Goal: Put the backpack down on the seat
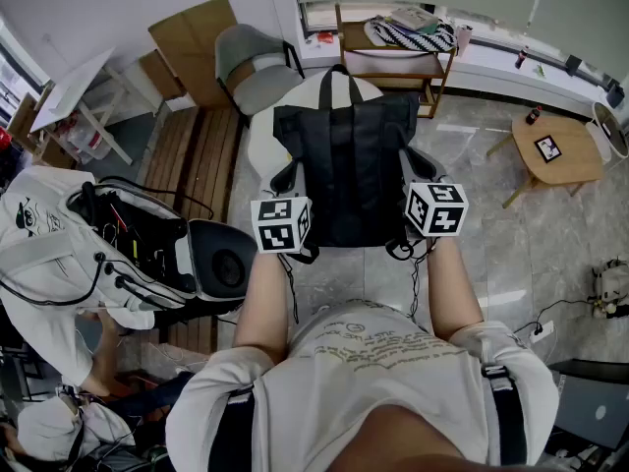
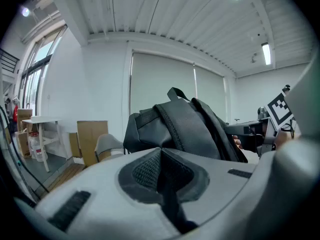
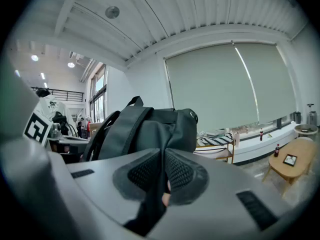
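Observation:
A black backpack (image 1: pixel 344 165) stands upright in front of me, over a round white seat (image 1: pixel 261 138) that shows behind and to the left of it. I cannot tell whether its bottom touches the seat. My left gripper (image 1: pixel 291 187) is at the pack's left side, and its jaws (image 2: pixel 161 171) are shut on a black strap. At the right side, my right gripper (image 1: pixel 417 173) is shut (image 3: pixel 162 176) on the other black strap. The backpack (image 2: pixel 185 129) fills the middle of the left gripper view. In the right gripper view the backpack (image 3: pixel 160 126) rises just beyond the jaws.
A grey chair (image 1: pixel 257 62) and cardboard (image 1: pixel 192 37) stand behind the seat. A wooden shelf (image 1: pixel 393 62) is at the back. A low round wooden table (image 1: pixel 558 150) is to the right. A person in white with an open black bag (image 1: pixel 147 244) crouches close on the left.

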### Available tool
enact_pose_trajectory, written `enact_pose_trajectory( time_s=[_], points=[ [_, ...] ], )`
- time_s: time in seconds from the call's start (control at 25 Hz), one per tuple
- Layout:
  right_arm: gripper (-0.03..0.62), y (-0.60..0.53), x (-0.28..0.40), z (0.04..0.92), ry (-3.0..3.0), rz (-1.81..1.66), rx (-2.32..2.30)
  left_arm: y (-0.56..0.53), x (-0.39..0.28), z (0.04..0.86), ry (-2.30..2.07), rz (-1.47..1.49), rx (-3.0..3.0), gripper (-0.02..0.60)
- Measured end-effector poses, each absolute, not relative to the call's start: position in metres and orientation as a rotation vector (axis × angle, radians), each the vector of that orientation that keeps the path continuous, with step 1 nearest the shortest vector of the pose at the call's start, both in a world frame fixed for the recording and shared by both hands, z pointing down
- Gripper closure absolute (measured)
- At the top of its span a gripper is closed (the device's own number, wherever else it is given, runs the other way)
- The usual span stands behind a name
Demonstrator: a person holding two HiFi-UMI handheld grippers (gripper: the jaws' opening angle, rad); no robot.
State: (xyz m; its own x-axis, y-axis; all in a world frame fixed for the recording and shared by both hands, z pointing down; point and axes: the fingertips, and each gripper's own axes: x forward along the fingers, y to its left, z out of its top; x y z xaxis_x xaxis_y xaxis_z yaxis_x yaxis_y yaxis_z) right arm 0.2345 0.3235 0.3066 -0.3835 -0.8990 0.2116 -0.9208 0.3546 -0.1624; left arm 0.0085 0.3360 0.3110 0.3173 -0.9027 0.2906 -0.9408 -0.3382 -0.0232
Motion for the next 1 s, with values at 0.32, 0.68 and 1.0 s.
enact_pose_trajectory(
  time_s=[0.32,0.68,1.0],
  points=[
    [0.545,0.332,0.237,0.362,-2.571,0.335,1.714,0.344,0.010,0.366,-1.741,0.333,2.458,0.561],
    [0.545,0.344,0.268,0.389,-2.589,0.322,1.690,0.360,0.041,0.389,-1.773,0.308,2.434,0.561],
    [0.545,0.349,0.292,0.411,-2.608,0.323,1.660,0.372,0.065,0.412,-1.798,0.303,2.408,0.561]
  ],
)
